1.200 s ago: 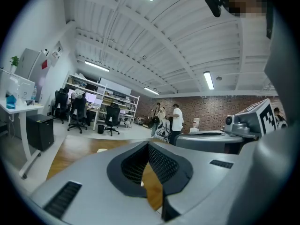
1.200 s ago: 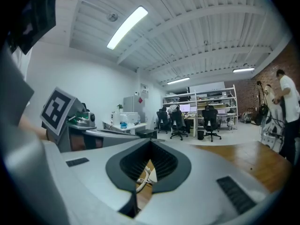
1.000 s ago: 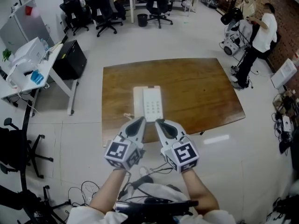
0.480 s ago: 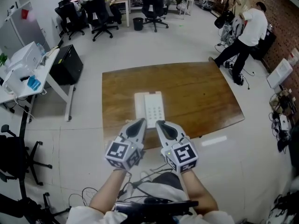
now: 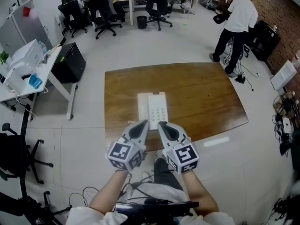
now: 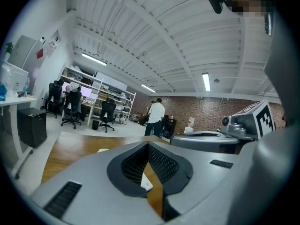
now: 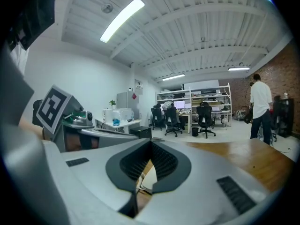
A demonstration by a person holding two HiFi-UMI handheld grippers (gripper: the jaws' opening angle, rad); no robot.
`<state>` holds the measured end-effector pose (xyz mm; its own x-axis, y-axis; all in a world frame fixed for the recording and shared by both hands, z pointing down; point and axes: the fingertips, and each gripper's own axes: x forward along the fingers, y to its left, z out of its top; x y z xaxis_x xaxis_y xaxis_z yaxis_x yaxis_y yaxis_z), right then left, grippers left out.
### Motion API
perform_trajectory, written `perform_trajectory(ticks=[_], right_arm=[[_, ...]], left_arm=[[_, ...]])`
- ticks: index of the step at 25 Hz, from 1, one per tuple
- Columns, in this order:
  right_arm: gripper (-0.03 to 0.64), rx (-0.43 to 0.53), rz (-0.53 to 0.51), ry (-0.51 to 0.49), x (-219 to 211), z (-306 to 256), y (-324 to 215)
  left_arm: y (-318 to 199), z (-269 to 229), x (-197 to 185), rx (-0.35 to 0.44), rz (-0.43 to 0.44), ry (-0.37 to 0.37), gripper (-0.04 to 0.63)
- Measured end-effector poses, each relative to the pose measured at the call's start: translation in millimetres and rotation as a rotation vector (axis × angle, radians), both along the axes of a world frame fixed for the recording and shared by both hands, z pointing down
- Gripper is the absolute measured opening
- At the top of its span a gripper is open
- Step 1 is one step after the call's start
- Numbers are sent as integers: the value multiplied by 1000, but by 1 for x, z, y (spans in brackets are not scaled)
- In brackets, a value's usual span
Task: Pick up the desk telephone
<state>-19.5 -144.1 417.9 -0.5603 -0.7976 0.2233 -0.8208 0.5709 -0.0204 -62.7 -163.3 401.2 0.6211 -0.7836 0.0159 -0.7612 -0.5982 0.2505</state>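
Note:
A white desk telephone (image 5: 152, 108) lies flat on the brown wooden table (image 5: 197, 93), keypad up, near the table's front edge. My left gripper (image 5: 145, 123) and right gripper (image 5: 160, 123) hover side by side just short of the phone's near end, both shut and holding nothing. Through the left gripper's (image 6: 149, 146) closed jaws a sliver of the phone (image 6: 146, 183) shows. Beyond the right gripper's (image 7: 151, 145) shut jaws the phone's white edge (image 7: 149, 177) appears.
A person in a white shirt (image 5: 236, 13) stands past the table's far right corner beside equipment. Office chairs (image 5: 157, 1) and desks line the back. A white desk (image 5: 35, 60) with a black cabinet (image 5: 69, 60) stands at left. Cables (image 5: 140, 177) lie on the floor near my feet.
The view has shifted slightly; the table and phone sit a little lower and nearer the grippers. The person at right has walked toward the back. Both grippers stay shut.

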Motion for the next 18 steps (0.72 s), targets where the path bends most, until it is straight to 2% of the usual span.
perform_trajectory(ticks=[10,18], right_arm=[[2,-23,-19,8,6,14,-26],[2,-77,-26,14,13,36,-47]], left_arm=[[-22,17,7,-32,-22,-30,2],[-47,32,9,-59,-54,-40,2]])
